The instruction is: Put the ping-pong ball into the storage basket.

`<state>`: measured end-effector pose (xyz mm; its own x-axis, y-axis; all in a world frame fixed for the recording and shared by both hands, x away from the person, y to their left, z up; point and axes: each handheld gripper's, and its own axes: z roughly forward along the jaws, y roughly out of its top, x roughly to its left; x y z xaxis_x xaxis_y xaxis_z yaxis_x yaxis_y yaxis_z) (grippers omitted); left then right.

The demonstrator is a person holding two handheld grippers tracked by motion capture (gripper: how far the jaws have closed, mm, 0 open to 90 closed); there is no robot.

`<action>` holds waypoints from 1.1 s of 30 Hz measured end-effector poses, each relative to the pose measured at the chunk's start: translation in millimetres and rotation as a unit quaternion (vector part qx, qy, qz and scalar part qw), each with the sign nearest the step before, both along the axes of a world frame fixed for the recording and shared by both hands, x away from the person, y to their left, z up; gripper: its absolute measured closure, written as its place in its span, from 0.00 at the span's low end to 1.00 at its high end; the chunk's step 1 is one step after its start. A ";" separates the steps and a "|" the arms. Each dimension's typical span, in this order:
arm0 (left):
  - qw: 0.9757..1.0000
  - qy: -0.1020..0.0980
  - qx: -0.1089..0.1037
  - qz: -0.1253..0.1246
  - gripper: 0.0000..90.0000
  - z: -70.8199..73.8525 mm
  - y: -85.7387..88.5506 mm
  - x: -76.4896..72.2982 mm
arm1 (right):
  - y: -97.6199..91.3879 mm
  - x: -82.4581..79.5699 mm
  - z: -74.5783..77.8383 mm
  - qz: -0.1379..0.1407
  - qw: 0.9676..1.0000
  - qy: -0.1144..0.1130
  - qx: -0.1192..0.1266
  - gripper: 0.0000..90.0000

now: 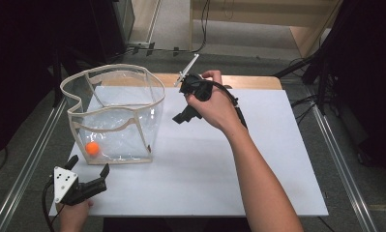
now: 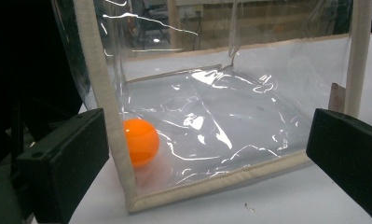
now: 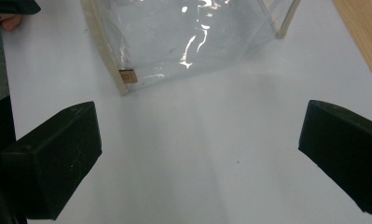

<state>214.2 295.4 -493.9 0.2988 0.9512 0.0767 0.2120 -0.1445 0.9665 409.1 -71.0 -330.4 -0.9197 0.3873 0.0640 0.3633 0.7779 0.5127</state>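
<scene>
A clear plastic bag (image 1: 115, 113) with beige trim stands open on the left of the white board. An orange ball (image 1: 92, 148) lies inside it at the near left corner. My left gripper (image 1: 89, 166) rests low at the board's near left corner, open, facing the bag a little short of it. In the left gripper view the ball (image 2: 141, 141) sits behind the bag's corner seam (image 2: 110, 107), between my wide jaws (image 2: 204, 158). My right gripper (image 1: 185, 116) hovers just right of the bag, open and empty. In the right gripper view its jaws (image 3: 197, 158) frame bare board below the bag (image 3: 174, 37).
The white board (image 1: 205, 164) covers a wooden table (image 1: 248, 81). Metal rails (image 1: 340, 159) run along both sides. Dark equipment stands at the far left and right, with cables (image 1: 200, 29) on the floor behind. In the right gripper view a wooden edge (image 3: 361, 28) runs at the right.
</scene>
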 end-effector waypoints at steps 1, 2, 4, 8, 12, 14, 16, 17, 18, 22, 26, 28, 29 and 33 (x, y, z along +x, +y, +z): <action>1.000 0.000 0.000 0.000 0.00 0.0 -0.1 0.1 | -1.1 -0.3 -0.7 0.000 1.000 -0.002 -0.003 0.00; 1.000 0.000 0.000 0.000 0.00 0.0 -0.1 0.1 | -1.7 -1.0 -2.0 0.003 1.000 -0.002 -0.004 0.00; 1.000 0.000 0.001 0.001 0.00 0.0 -0.4 0.1 | -2.6 -3.4 -3.9 -0.001 1.000 -0.003 -0.006 0.00; 1.000 0.000 0.002 0.001 0.00 0.0 -0.3 0.0 | -4.4 -7.7 -8.3 0.000 1.000 -0.005 -0.008 0.00; 1.000 0.001 0.003 0.000 0.00 0.0 -0.4 -0.2 | -6.6 -10.8 -15.8 0.000 1.000 -0.002 -0.005 0.00; 1.000 0.001 0.003 0.000 0.00 0.0 -0.3 -0.3 | -8.7 -12.4 -18.8 -0.002 1.000 0.001 -0.003 0.00; 1.000 0.001 0.002 0.000 0.00 0.0 -0.3 -0.2 | -10.9 -13.9 -21.4 0.000 1.000 0.000 -0.003 0.00; 1.000 0.001 0.002 0.000 0.00 0.0 -0.3 -0.2 | -11.6 -14.6 -23.0 0.002 1.000 0.000 -0.001 0.00; 1.000 0.001 0.003 0.000 0.00 0.0 -0.3 -0.1 | -12.7 -15.8 -23.7 0.000 1.000 0.000 -0.004 0.00; 1.000 0.000 0.002 0.001 0.00 0.0 -0.1 -0.5 | -16.3 -20.8 -28.2 -0.002 1.000 -0.001 -0.001 0.00; 1.000 0.001 0.004 0.002 0.00 -0.1 -0.7 -0.7 | -20.1 -26.4 -35.3 -0.004 1.000 0.001 0.003 0.00; 1.000 0.000 0.004 0.002 0.00 -0.2 -1.0 -0.9 | -22.4 -28.9 -39.2 -0.008 1.000 0.003 0.004 0.00; 1.000 0.000 0.005 0.002 0.00 -0.2 -1.1 -0.9 | -23.9 -29.8 -41.2 -0.007 1.000 0.004 0.005 0.00; 1.000 -0.001 0.004 0.002 0.00 -0.4 -1.2 -0.7 | -29.2 -33.5 -48.4 -0.008 1.000 0.006 0.004 0.00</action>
